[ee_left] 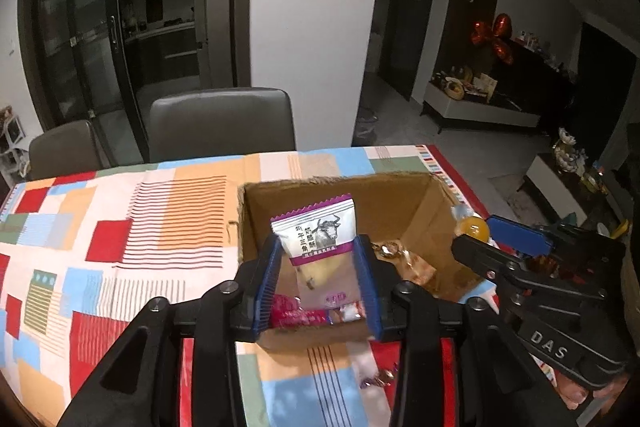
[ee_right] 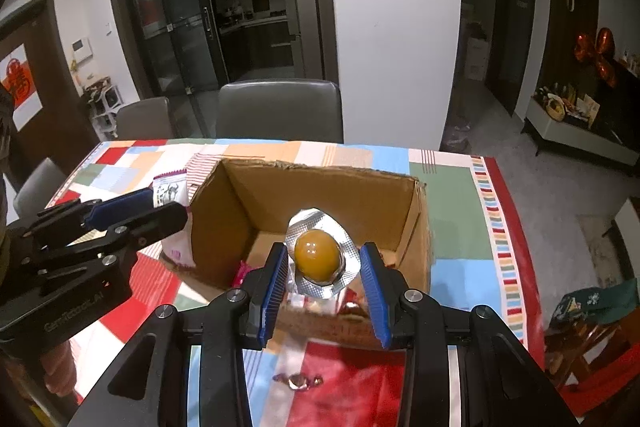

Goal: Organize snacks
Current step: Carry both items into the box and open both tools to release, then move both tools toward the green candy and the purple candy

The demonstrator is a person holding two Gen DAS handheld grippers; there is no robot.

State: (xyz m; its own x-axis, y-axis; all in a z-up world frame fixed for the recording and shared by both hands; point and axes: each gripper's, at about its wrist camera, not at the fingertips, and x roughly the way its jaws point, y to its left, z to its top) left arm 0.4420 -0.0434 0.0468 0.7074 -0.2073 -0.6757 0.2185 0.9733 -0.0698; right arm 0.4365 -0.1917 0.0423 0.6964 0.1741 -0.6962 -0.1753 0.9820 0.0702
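Both grippers hang over an open cardboard box (ee_left: 404,195) that sits on a tabletop (ee_left: 120,227) covered by a bright patchwork cloth. Between the blue fingers (ee_left: 267,279) of the left gripper (ee_left: 320,267) stands a white and purple snack packet (ee_left: 318,239) with a bull printed on it, upright, its top poking up past the fingertips and its lower end down inside the box; the pads sit right at its edges, but I cannot tell whether they press on it. The right gripper (ee_right: 326,267) has its fingers (ee_right: 374,291) closed in on a silver foil pack (ee_right: 320,259) with an amber, egg-shaped dome on its face, the foil's sides reaching both pads, held above the box's near half. Below the left fingers, on the box floor, lie a red wrapper (ee_left: 292,311) and, to their right, some gold-foil sweets (ee_left: 400,255). One more twisted sweet (ee_right: 298,380) lies on the cloth just short of the box, under the right gripper. Beyond the fingers, two grey chairs (ee_right: 280,111) stand pushed in at the far edge of the tabletop.
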